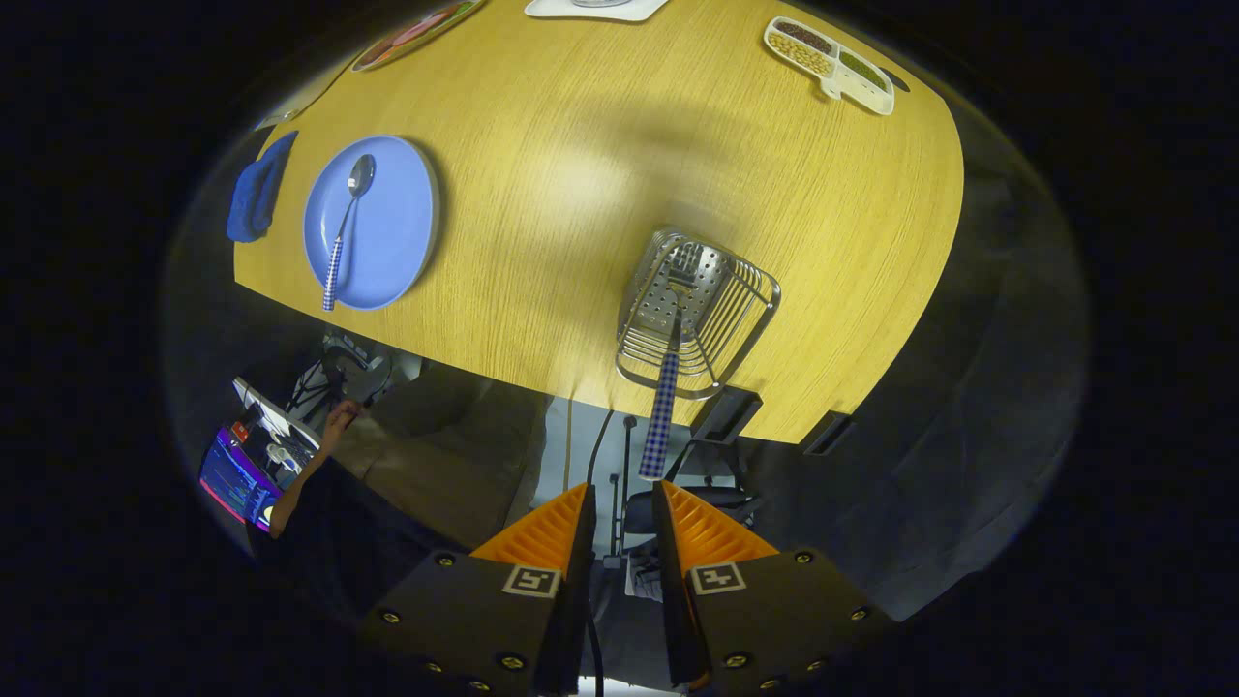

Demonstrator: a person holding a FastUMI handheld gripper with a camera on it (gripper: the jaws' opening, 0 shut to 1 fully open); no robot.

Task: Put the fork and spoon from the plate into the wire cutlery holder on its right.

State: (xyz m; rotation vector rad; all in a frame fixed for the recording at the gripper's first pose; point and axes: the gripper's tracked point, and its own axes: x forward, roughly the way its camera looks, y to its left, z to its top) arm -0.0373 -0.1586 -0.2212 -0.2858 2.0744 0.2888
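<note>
The wire cutlery holder (699, 308) stands near the table's front edge, just beyond my fingers. The fork (664, 407) with a blue checked handle stands in it, head down against the perforated plate, handle leaning out toward me. My gripper (624, 492) hovers above the holder, open by a narrow gap, and the handle's end sits just ahead of the fingertips with neither finger pressing it. To the holder's left lies the blue plate (392, 242). The spoon (346, 227), with a matching checked handle, rests on it, its handle end poking over the plate's rim.
A blue cloth (256, 194) lies left of the plate on the wooden table (581, 174). At the far side stand a white divided dish of beans (831, 66), a white mat (595, 10) and a colourful plate (416, 31). A person's arm (310, 465) and a screen are below the table edge.
</note>
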